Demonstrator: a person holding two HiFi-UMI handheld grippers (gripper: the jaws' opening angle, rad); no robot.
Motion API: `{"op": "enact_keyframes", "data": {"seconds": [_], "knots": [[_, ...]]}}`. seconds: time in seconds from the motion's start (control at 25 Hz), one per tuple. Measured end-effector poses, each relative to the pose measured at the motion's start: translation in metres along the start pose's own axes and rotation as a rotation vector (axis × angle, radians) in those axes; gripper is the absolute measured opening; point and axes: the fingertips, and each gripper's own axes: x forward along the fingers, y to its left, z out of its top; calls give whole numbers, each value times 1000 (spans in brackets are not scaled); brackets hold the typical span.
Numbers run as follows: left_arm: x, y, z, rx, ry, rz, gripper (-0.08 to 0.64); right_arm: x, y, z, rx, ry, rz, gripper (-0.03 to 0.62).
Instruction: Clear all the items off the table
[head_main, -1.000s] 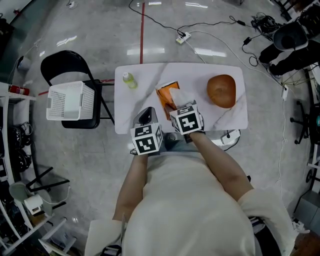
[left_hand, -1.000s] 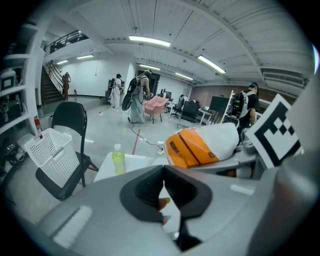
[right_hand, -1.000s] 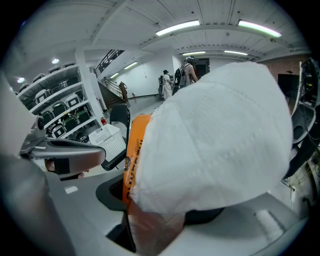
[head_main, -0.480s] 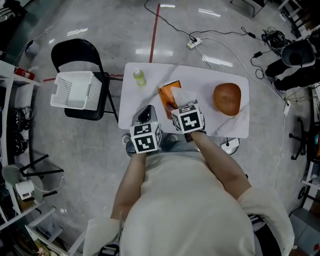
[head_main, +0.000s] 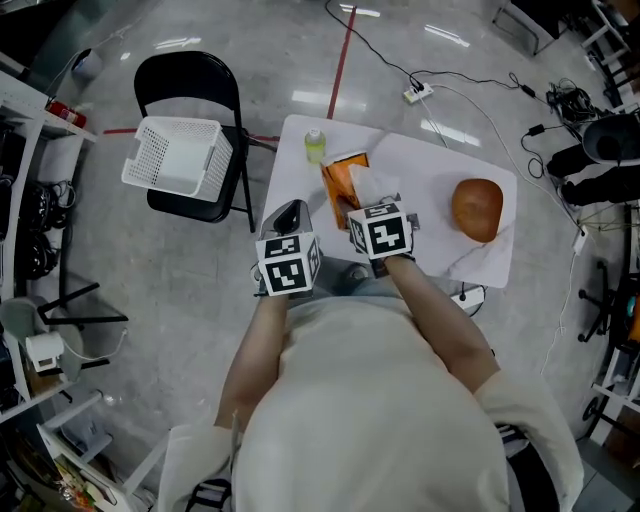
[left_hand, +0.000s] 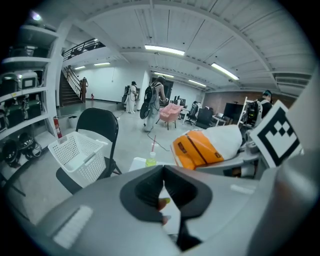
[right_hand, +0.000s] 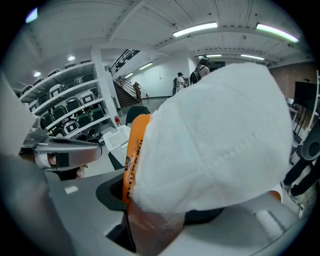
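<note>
My right tongs (right_hand: 160, 210) are clamping the near end of the orange soft plastic pack of white tissues (right_hand: 200, 135), and it is riding just ahead of them, raised over the near part of the white counter (head_main: 420, 165). My left tongs (left_hand: 164, 187) are sitting pressed together with nothing between them, just beside the right pair. I am judging the pack light, squashy and slick in its film. The loose sheet poking out on top could pull free, so the wrapped body is the place to hold. Beyond the tongs, a small green plastic bottle (head_main: 315, 146) is standing on the counter, and a brown rounded lump (head_main: 477, 208) is lying well to the right. Off to the left a white perforated plastic basket (head_main: 177, 155) is sitting on a black folding chair (head_main: 190, 80), showing nothing inside.
</note>
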Motion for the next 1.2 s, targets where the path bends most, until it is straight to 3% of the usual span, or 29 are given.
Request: {"op": "enact_keyframes", "data": {"seconds": [0.4,1.2], "knots": [[-23,84,25,2,-4,18,9,24,74,40,15,-13,38,279],[-59,262,35,-65,-16,81,9,99,222,99,-74,-2,126,279]]}}
